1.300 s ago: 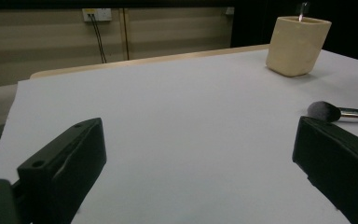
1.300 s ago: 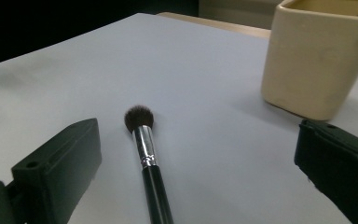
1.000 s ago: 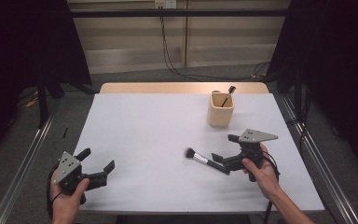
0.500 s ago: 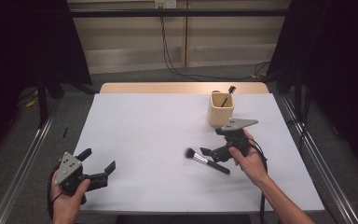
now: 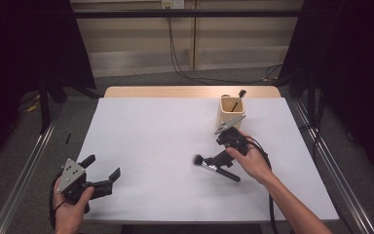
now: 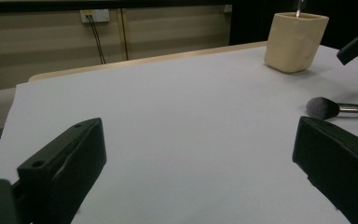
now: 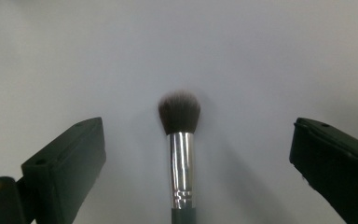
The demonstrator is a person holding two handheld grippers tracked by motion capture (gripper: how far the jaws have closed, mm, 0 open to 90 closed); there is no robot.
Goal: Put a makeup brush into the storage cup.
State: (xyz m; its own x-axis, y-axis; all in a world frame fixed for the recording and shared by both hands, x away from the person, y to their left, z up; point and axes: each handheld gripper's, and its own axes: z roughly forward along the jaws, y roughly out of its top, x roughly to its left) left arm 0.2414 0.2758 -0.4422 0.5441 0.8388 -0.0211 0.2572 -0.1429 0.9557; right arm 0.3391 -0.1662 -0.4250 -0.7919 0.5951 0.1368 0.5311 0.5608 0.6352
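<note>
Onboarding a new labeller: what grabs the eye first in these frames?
The makeup brush lying flat on the white table, right of centre, with the right gripper poised over it, jaws open either side of it. Next, the cream cup at the far right with another brush standing in it. The left gripper sits open at the near left.

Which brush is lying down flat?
The makeup brush with the fluffy dark head, flat on the white table. The other brush stands in the beige cup.

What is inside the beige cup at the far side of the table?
In the beige cup one dark, thin handle with a metal tip leans out over the rim toward the far right. Its lower end is hidden by the cup wall, so the rest of the inside cannot be judged.
</note>
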